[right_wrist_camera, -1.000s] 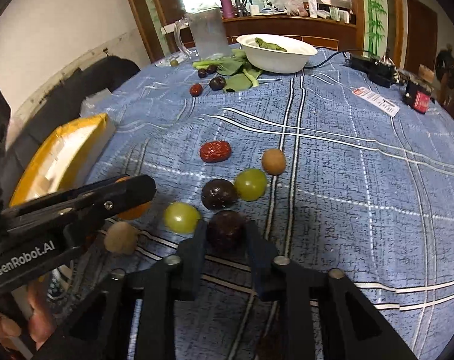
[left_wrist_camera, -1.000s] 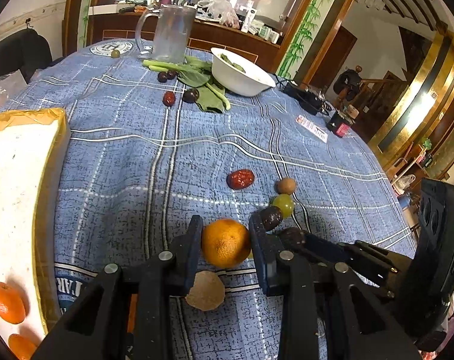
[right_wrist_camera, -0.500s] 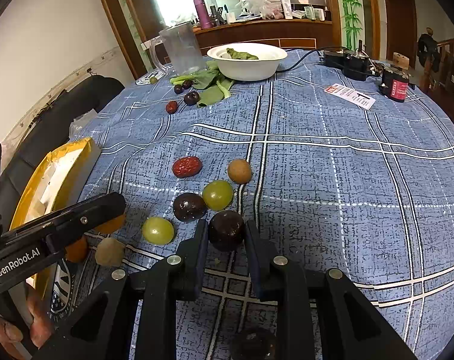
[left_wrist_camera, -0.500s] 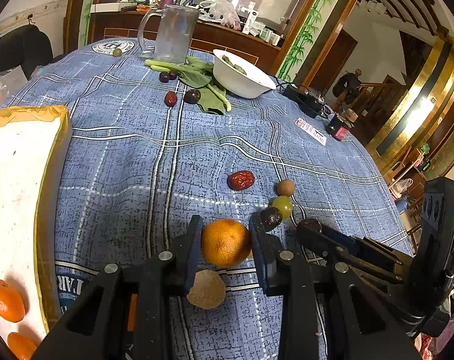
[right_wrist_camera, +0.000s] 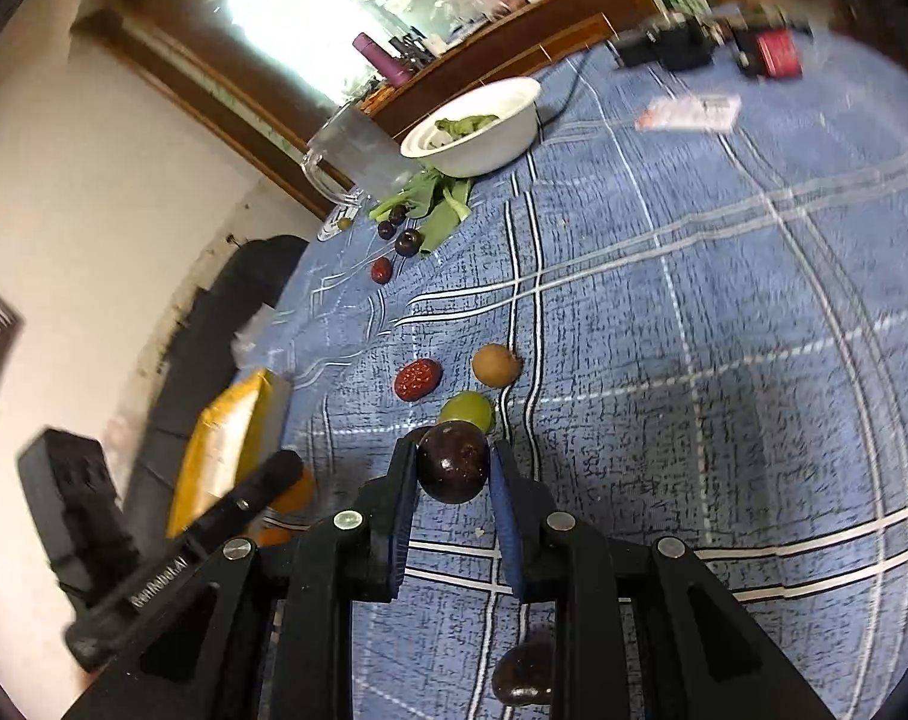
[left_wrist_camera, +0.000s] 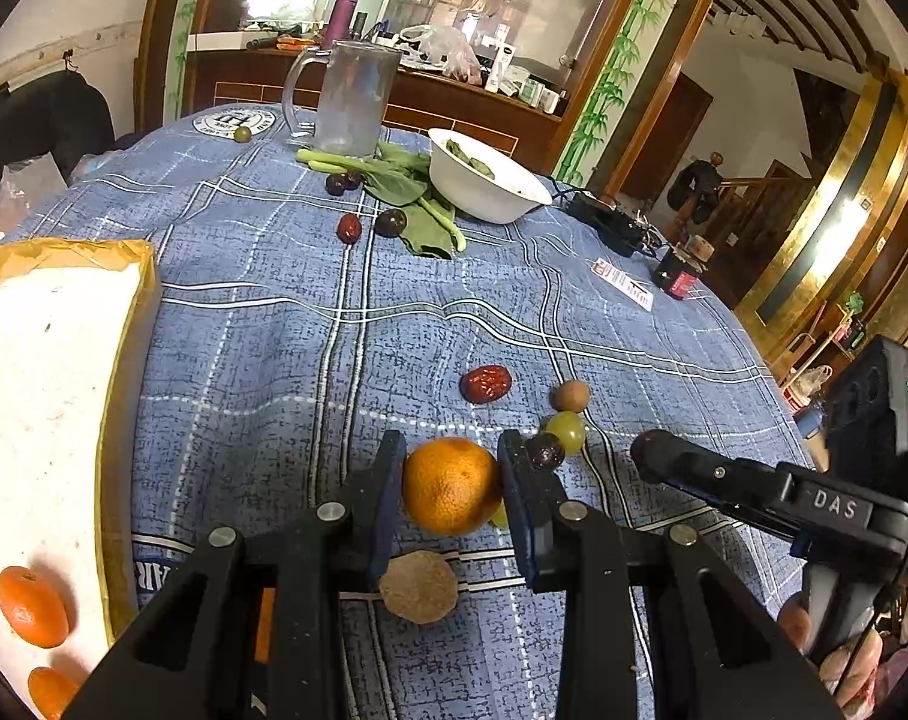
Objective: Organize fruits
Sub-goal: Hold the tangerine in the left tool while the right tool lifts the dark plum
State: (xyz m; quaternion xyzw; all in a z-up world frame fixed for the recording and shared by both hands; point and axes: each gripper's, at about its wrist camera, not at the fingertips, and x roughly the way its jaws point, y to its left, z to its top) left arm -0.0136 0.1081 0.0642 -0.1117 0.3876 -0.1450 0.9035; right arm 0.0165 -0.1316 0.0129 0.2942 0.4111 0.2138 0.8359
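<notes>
Two grips: left gripper [left_wrist_camera: 452, 483] clamps the orange [left_wrist_camera: 451, 485], right gripper [right_wrist_camera: 453, 471] the dark plum [right_wrist_camera: 453, 464], above the table's [left_wrist_camera: 262, 324] near edge. Round skins may slip, rolling off.

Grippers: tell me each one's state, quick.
Left gripper: closed on the orange.
Right gripper: closed on the dark plum.
</notes>
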